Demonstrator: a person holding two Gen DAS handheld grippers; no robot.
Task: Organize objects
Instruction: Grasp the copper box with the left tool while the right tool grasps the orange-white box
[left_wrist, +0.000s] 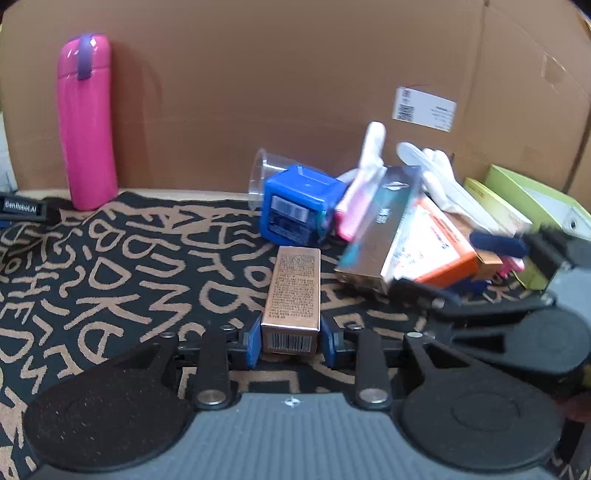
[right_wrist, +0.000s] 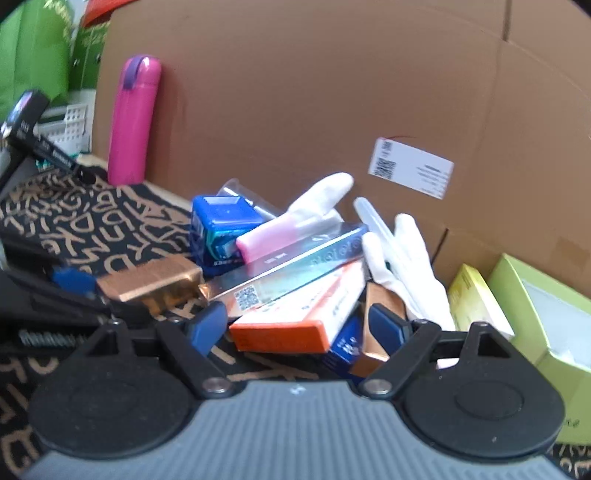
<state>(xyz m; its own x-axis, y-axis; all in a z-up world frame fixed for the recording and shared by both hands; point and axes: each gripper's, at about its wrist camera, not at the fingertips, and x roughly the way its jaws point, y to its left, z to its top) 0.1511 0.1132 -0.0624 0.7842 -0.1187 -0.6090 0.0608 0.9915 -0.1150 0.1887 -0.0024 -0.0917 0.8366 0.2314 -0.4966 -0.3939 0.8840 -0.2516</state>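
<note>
Left hand-held gripper (left_wrist: 290, 341): clenched on the copper carton (left_wrist: 293, 295), centre of the patterned cloth (left_wrist: 110, 266).
Right hand-held gripper (right_wrist: 295, 325): released, pads flanking the orange box (right_wrist: 291, 325).
Pile: blue cube box (left_wrist: 295, 206) at 12 o'clock of the carton; white glove (right_wrist: 402, 258).
Pink bottle (left_wrist: 85, 122): upright, 10 o'clock.

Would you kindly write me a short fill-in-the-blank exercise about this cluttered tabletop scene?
1. The left gripper is shut on a slim ____-coloured box.
2. The tall bottle standing against the cardboard wall is ____.
3. The right gripper stands open around the ____-ended box.

Missing words: copper; pink; orange
</note>
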